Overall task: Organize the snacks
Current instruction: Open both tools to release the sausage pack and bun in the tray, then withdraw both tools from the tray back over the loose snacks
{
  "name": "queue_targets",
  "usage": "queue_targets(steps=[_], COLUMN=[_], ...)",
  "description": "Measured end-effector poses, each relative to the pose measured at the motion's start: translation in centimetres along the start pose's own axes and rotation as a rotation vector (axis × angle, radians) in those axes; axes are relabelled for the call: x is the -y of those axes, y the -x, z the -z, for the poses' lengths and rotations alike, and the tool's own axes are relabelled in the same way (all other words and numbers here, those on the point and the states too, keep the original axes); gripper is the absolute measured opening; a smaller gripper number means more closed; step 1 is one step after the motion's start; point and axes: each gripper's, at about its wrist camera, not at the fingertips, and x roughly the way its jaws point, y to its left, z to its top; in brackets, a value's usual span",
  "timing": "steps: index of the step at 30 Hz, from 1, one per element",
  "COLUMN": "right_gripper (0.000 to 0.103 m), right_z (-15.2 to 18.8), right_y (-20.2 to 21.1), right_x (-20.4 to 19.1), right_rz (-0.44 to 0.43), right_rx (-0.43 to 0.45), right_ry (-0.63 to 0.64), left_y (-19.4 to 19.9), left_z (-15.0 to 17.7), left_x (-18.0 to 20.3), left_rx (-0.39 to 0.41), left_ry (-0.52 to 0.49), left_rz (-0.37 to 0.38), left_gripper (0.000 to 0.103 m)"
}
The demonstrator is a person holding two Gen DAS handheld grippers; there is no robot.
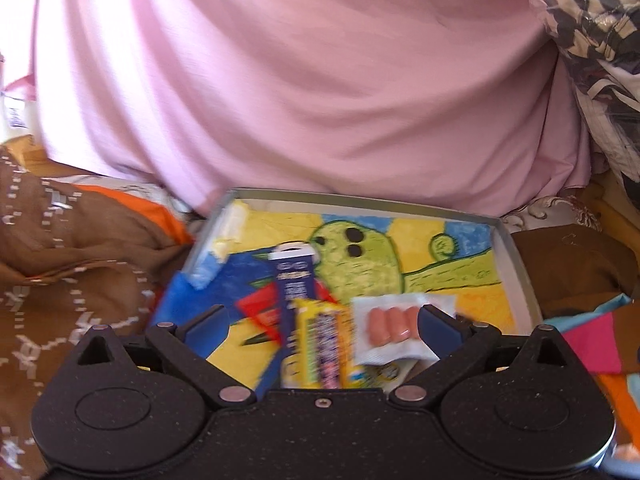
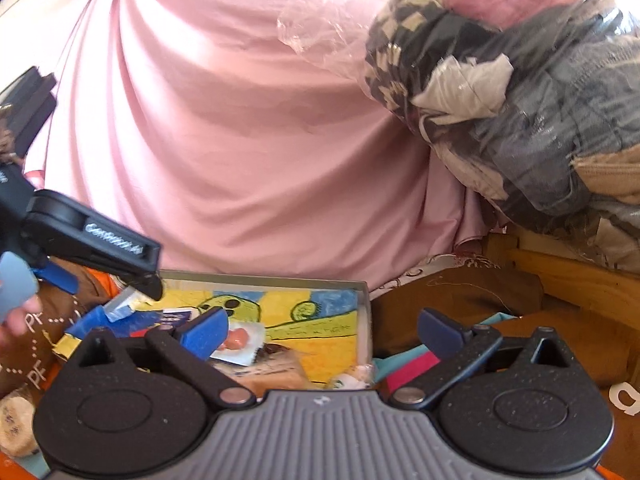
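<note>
A grey metal tray [image 1: 516,264] with a bright green, yellow and blue drawing on its floor holds the snacks. In the left wrist view a dark blue pack [image 1: 294,280], a yellow and purple pack [image 1: 324,344], a red pack [image 1: 258,308] and a white pack of pink sausages [image 1: 394,326] lie at its near end. My left gripper [image 1: 323,330] hangs open over them, its right finger [image 1: 438,332] overlapping the sausage pack's edge. My right gripper [image 2: 322,334] is open and empty above the tray's [image 2: 362,292] near right part. The sausage pack [image 2: 238,340] and a brown pack [image 2: 276,370] show there.
A pink cloth [image 1: 320,80] hangs behind the tray. A clear plastic bag stuffed with clothes [image 2: 520,100] bulges at the right. Brown patterned fabric [image 1: 60,260] lies left of the tray and colourful fabric [image 1: 592,340] to its right. The left gripper's black housing [image 2: 100,240] crosses the right wrist view.
</note>
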Motion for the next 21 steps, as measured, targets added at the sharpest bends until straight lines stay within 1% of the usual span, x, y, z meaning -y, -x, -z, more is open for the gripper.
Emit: queue_targets(steps=[4,8,11,15,18,21], right_gripper=[0.103,0.103,0.103,0.103,0.103,0.103], right_z=[-0.6,-0.8,-0.7,-0.1,0.6,1.6], right_y=[0.9,2.0,2.9,3.9,4.4,5.1], right_x=[-0.6,-1.4,-2.2,-3.1,-3.8,-4.8], right_rz=[-0.049,-0.089,-0.108,-0.128,-0.146,-0.168], right_rx=[-0.018,-0.030,-0.030,-0.048,-0.082,-0.135], right_ry=[-0.060,-0.087,-0.070,-0.059,-0.043,-0.017], left_y=[2.3,4.4,5.7,7.0,7.7,8.3], left_z=[0.6,2.0,3.6,5.7,7.1,8.3], left_x=[-2.6,-5.3,-7.4,-9.9,-11.6,-12.7], left_rx=[-0.003,-0.016,-0.039,-0.083,-0.104,-0.115], left_ry=[0.019,0.087,0.150,0.201,0.212,0.211], left_rz=[-0.017,-0.037,-0.057,-0.093,-0.120,-0.137], left_gripper=[0.102,0.102,0.102,0.102,0.102,0.102])
